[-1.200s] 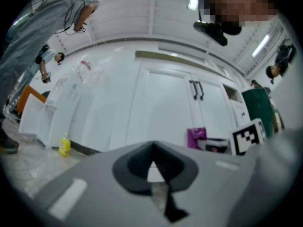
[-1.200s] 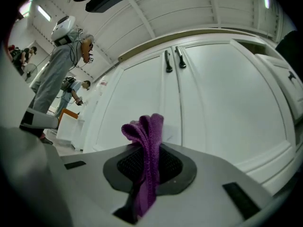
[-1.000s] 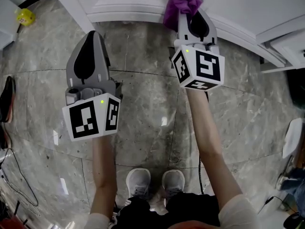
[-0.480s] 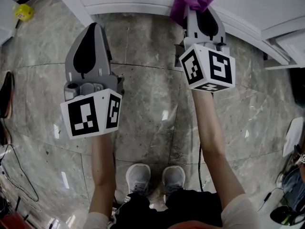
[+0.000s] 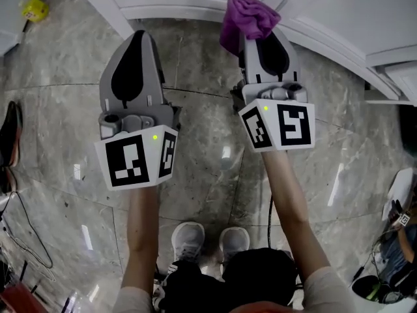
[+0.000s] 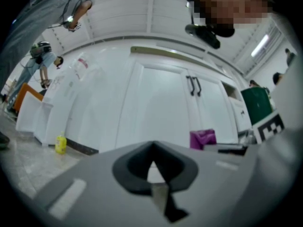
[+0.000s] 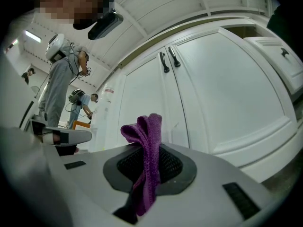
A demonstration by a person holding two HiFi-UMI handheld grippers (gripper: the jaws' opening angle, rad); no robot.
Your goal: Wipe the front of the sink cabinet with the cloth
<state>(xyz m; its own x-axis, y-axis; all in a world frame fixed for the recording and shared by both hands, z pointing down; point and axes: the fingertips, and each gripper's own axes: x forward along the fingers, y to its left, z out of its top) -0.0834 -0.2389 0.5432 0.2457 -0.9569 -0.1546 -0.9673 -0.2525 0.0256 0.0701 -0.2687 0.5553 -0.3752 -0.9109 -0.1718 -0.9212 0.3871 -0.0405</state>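
Glossy grey marble floor tiles with thin joints mirror bright streaks of light. A yellow bottle stands on the floor by a dark skirting — overhead, a strip light glows on the white panelled ceiling.

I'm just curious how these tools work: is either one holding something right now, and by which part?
The right gripper pinches the purple cloth along a fold, the rest bunched out in front. The left gripper holds nothing.
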